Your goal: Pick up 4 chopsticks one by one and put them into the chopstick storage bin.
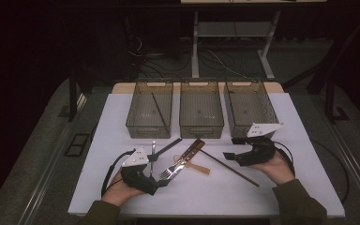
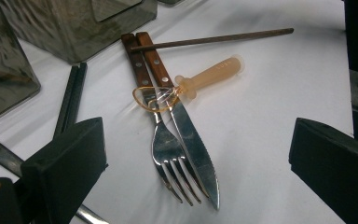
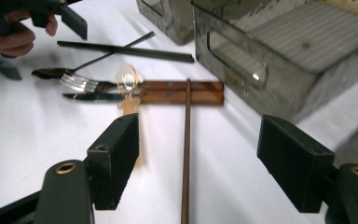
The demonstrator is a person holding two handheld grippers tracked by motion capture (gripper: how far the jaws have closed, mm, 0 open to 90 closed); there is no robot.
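Thin brown chopstick, straight, prob. wooden.

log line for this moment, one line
left gripper: open, by fork | right gripper: open, brown stick between jaws, untouched | knife: beside fork | left bin: one stick inside

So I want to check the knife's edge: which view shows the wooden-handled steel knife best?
The left gripper view: the wooden-handled steel knife lies close and whole, serrated edge sharp, beside the fork. The right gripper view shows it farther off, blade dark and mostly behind the fork. The high view shows it small among the cutlery.
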